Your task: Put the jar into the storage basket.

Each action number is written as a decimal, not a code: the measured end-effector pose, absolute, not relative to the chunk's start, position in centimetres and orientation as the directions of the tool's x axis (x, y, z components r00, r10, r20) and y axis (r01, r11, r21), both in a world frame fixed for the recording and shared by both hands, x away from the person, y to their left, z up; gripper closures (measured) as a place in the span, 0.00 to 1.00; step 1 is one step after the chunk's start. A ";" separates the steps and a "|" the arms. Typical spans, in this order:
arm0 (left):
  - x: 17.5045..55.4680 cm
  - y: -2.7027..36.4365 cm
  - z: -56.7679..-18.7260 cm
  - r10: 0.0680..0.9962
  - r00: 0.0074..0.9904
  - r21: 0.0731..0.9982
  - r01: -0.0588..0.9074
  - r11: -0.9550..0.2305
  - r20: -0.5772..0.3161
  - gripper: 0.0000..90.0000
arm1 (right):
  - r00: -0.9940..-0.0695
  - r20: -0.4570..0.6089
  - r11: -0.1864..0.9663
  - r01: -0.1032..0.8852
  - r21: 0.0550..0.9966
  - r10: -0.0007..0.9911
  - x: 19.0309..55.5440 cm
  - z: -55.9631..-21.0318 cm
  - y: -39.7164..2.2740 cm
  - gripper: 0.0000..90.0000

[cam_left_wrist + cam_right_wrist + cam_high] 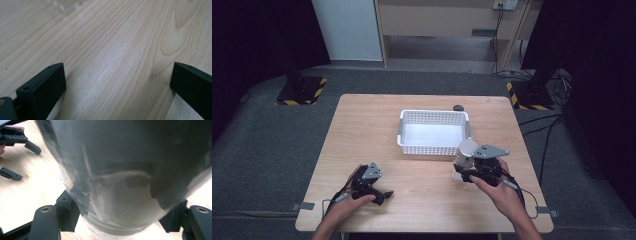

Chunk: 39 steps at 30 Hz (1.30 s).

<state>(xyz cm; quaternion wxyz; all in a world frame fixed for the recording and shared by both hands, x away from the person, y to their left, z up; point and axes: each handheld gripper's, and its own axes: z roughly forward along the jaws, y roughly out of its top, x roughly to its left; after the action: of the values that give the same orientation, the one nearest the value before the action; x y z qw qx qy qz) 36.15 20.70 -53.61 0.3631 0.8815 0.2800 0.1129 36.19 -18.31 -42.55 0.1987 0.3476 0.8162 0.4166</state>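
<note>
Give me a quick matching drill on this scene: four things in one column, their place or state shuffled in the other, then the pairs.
Things:
1. left gripper
2. right gripper
3. basket
4. cup

Place or state:
A. white, on the table's far half
B. open, nothing between its jaws
C. clear plastic, clamped between two jaws
D. shut on something

Pairs: 1-B, 2-D, 3-A, 4-C
</note>
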 end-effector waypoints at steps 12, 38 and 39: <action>36.2 20.7 -53.6 0.575 0.818 0.703 0.411 -0.580 -0.004 0.00 | -0.690 -0.037 0.416 0.391 0.821 0.723 37.8 -40.3 -17.2 0.34; 36.2 20.7 -53.6 0.576 0.818 0.703 0.412 -0.580 -0.004 0.00 | -0.661 -0.053 0.396 0.381 0.835 0.748 45.8 -35.8 -14.9 0.34; 36.2 20.7 -53.6 0.575 0.818 0.703 0.411 -0.581 -0.004 0.00 | -0.659 -0.056 0.398 0.381 0.835 0.750 46.2 -35.9 -14.9 0.34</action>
<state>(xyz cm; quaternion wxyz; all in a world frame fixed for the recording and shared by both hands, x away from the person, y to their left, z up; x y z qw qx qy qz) 36.16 20.70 -53.60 0.3627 0.8818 0.2795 0.1127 46.21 -14.87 -35.87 0.2183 0.3504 0.8070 0.4224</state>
